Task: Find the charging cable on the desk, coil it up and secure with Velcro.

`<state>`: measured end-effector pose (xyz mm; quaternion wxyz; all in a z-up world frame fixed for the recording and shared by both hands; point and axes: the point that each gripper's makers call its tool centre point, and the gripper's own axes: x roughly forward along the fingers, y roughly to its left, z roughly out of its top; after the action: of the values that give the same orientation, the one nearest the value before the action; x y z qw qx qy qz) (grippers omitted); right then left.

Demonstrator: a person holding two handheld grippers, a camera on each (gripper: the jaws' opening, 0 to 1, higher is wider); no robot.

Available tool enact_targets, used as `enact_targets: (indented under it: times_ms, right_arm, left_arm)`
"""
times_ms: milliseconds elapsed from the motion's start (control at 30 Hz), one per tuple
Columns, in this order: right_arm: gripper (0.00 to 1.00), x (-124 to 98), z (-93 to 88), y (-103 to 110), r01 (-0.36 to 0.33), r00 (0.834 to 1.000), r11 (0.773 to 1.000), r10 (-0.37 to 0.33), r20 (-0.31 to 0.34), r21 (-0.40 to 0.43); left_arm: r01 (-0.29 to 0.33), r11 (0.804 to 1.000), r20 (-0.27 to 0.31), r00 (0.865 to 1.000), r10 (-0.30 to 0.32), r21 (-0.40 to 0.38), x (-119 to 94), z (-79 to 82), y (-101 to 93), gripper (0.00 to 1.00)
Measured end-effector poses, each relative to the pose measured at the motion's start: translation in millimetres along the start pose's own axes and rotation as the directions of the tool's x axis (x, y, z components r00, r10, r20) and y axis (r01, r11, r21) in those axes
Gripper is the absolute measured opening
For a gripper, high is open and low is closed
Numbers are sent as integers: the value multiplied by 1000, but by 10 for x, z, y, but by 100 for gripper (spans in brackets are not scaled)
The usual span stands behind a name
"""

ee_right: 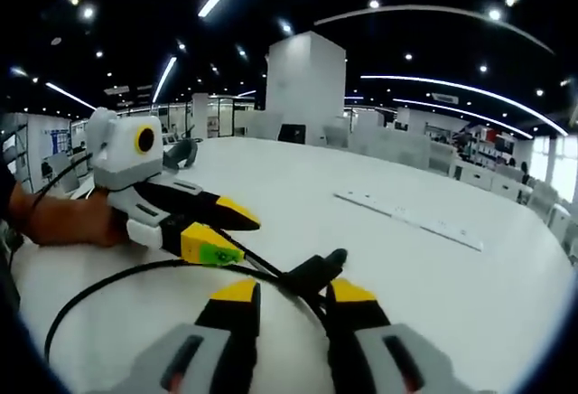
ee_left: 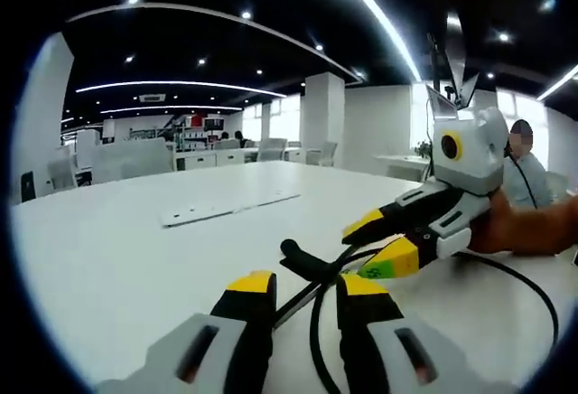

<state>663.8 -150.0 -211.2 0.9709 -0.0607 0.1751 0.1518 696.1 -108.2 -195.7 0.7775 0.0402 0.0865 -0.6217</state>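
Cable (ee_left: 316, 322) of black cord lies on the white desk (ee_left: 117, 258), running up between the fingers of the left gripper (ee_left: 305, 290) in the left gripper view. Those yellow-tipped fingers stand slightly apart with the cord passing through the gap; whether they pinch it cannot be told. Just past the fingertips the cable ends in a thicker black plug (ee_left: 302, 257) that points away over the desk. A loop of the same cord curves out and back along the desk surface beyond the other gripper.

In the right gripper view the cable (ee_right: 135, 272) sweeps in a wide arc across the desk (ee_right: 470, 304) and runs into the gap between the fingers of the right gripper (ee_right: 282, 295), with the black plug (ee_right: 316, 269) rising just above the fingertips. These fingers too stand a little apart around the cord, and a firm grip cannot be confirmed.

Both grippers face each other closely over the same stretch of cable; each view shows the other gripper with a person's hand (ee_right: 68, 220) behind it.

Farther off on the desk lies a long flat white strip (ee_left: 226, 207), well apart from the cable. Beyond the desk's far edge stands a white pillar (ee_right: 305, 82) under ceiling light strips.
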Motion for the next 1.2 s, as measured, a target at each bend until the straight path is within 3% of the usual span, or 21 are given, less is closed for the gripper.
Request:
enact_targets:
  times_ms: [267, 500, 733, 1033, 1100, 1200]
  right_arm:
    - [31, -148, 4, 54, 16, 1000, 999, -16, 10, 30]
    - [32, -317, 19, 133, 37, 999, 998, -38, 15, 56]
    - [32, -619, -20, 284, 71, 997, 995, -73, 29, 75]
    - [34, -865, -56, 405, 103, 993, 991, -107, 45, 86]
    - [35, -911, -61, 441, 110, 992, 990, -114, 44, 92]
    - [35, -966, -62, 506, 117, 992, 989, -121, 43, 90]
  left_arm:
    - [-39, 999, 2, 999, 39, -2, -99, -19, -53, 27]
    - [-78, 996, 7, 997, 78, -47, -337, -59, -143, 27]
    - [-114, 992, -47, 993, 112, -53, -532, -150, -172, 27]
    - [-144, 985, -16, 990, 143, -91, -835, -50, -287, 27]
    - [-149, 984, -14, 989, 148, -94, -925, -74, -435, 27]
    - [-166, 984, -8, 986, 166, -67, -1024, -46, -470, 27]
